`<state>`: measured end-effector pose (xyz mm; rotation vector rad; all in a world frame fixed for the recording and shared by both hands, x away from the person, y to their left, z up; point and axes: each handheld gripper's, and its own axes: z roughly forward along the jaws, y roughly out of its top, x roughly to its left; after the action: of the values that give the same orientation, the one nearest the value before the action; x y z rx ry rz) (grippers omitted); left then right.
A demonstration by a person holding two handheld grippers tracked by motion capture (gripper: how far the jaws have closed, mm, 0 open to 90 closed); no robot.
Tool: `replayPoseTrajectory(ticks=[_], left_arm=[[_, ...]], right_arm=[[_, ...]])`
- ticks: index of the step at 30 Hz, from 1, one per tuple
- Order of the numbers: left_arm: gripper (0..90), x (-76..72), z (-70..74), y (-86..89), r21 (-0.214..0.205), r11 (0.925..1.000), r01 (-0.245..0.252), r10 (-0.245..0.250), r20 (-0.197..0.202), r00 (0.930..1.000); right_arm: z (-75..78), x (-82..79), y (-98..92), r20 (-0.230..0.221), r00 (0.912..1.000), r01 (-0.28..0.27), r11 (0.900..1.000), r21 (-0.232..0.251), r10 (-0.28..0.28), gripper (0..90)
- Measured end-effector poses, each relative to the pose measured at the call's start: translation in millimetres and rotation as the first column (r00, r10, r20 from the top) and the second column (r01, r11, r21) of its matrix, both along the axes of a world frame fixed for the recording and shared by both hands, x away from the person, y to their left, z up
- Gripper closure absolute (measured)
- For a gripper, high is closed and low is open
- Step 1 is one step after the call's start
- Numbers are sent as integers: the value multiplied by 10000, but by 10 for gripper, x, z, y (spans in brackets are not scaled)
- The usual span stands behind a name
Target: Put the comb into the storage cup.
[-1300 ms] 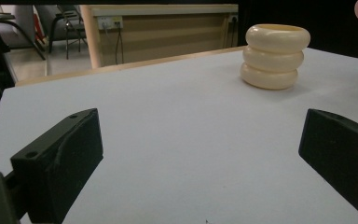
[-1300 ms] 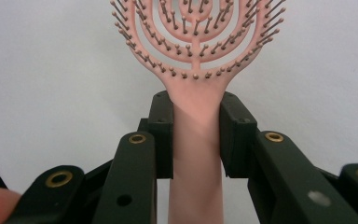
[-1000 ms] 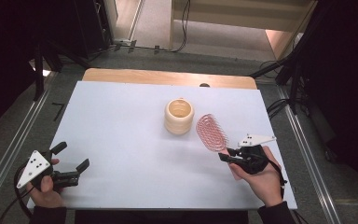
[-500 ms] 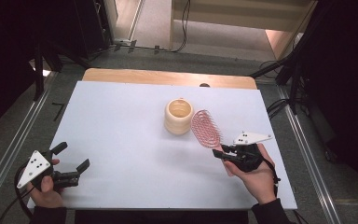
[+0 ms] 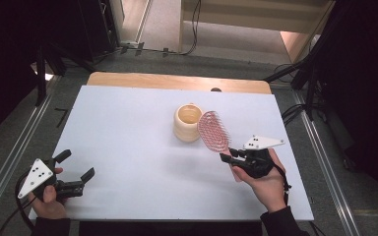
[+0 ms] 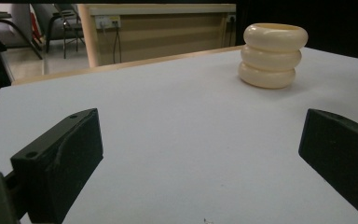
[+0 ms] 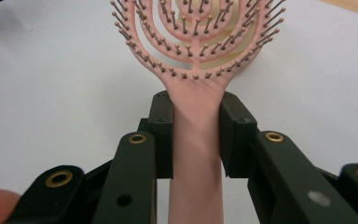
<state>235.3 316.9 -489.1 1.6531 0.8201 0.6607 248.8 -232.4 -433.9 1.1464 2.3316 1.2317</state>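
Observation:
A pink vented hairbrush (image 5: 213,132) (image 7: 196,70) is held by its handle in my right gripper (image 5: 232,156) (image 7: 196,135), whose jaws are shut on it. The brush head rises toward a cream ribbed holder (image 5: 188,122) (image 6: 272,55) standing near the table's middle, and leans close to its right side. My left gripper (image 5: 75,170) (image 6: 196,154) rests at the table's front left corner, open, with nothing between its jaws. In the left gripper view the holder stands far ahead to the right.
The white table top (image 5: 128,137) has a wooden strip (image 5: 177,81) along its far edge. Metal rails (image 5: 10,157) run along both sides. Dark stands and cables sit on the floor beyond the table.
My right gripper has carried the hairbrush left, bringing the brush head up beside the cream holder. The left gripper has stayed put.

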Motion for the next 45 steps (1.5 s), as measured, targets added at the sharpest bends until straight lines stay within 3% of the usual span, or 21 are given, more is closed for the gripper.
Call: replayPoseTrajectory(ticks=[11,23,28,45], left_arm=[[3,0,0,1,-14,10000,15,-15,5,10000],[3,-1,0,3,-32,10000,0,0,1,10000],[3,-1,0,4,-42,10000,6,-6,7,10000],[3,-1,0,8,-44,10000,34,-34,5,10000]], right_arm=[[35,55,44,337,9994,58,9986,525,-76,682],[37,118,104,698,9975,47,9972,742,-99,682],[60,155,140,1104,9939,-18,9960,896,-82,681],[101,242,199,1769,9839,-16,9893,1458,-245,681]])
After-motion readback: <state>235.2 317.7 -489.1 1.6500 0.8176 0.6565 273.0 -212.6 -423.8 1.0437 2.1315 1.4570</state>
